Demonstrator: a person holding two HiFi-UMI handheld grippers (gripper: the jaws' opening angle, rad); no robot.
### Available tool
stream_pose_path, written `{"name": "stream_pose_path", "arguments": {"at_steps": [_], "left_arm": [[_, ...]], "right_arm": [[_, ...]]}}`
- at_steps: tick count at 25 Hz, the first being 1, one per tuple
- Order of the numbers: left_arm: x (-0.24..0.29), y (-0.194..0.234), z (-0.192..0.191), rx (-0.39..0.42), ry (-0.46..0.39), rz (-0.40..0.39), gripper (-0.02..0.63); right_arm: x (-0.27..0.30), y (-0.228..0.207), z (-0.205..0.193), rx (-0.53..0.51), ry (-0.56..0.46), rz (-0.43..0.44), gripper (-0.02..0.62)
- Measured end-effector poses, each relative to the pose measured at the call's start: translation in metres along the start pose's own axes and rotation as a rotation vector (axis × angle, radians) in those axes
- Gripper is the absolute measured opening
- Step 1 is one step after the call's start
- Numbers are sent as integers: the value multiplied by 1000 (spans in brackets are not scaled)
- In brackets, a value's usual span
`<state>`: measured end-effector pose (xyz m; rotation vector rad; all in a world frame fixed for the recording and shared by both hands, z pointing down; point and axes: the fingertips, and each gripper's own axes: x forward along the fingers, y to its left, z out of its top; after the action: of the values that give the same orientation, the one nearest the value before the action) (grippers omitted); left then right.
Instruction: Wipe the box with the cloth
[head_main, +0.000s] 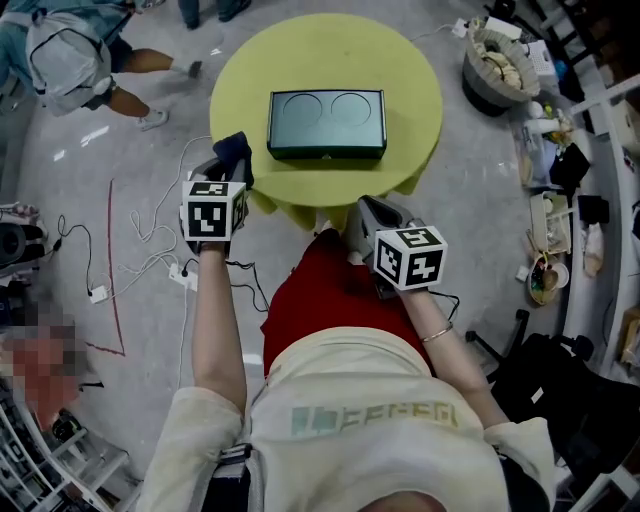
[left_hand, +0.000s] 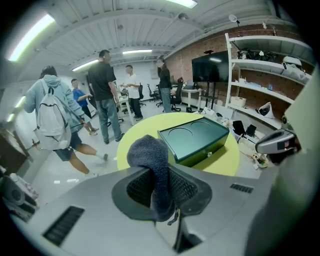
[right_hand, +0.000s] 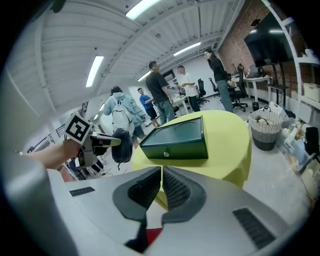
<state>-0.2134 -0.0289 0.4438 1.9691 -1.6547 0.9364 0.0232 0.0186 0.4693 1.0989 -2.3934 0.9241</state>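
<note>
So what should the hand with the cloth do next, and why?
Probably move the left hand-held gripper forward and to the right until the cloth rests on top of the box. The cloth is clamped between the jaws, but it hangs short of the box, not touching it.

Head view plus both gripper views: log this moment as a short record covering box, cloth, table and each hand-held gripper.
box: dark green, closed, two round recesses on top, lying on the table
table: round, yellow-green cover
cloth: dark blue-grey knit, apart from the box
left hand-held gripper: jaws shut on the cloth, off the table's near left edge
right hand-held gripper: jaws together, nothing between them, by the table's near edge
wiping: not yet begun
</note>
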Motion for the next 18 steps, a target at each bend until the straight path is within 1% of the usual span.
{"name": "stream_pose_path", "arguments": {"at_steps": [3,5,8,11,14,18], "left_arm": [[-6,-9,1,-7,-38,-6,64],[-8,-19,3,-27,-70,-21,64],[-9,-34,4,-61,-97,-46,64],[-9,-52,10,-70,-129,-72,64],[-15,-65,15,-79,-183,-100,64],[-26,-77,21,-98,-261,-142,64]], "right_arm": [[-10,-5,2,4,-32,-26,38],[-18,-8,4,-1,-55,-39,38],[-29,-13,8,-29,-84,-62,38],[-36,-21,13,-41,-105,-84,38],[-39,-20,21,-39,-135,-94,38],[-43,-11,35,-64,-179,-103,38]]}}
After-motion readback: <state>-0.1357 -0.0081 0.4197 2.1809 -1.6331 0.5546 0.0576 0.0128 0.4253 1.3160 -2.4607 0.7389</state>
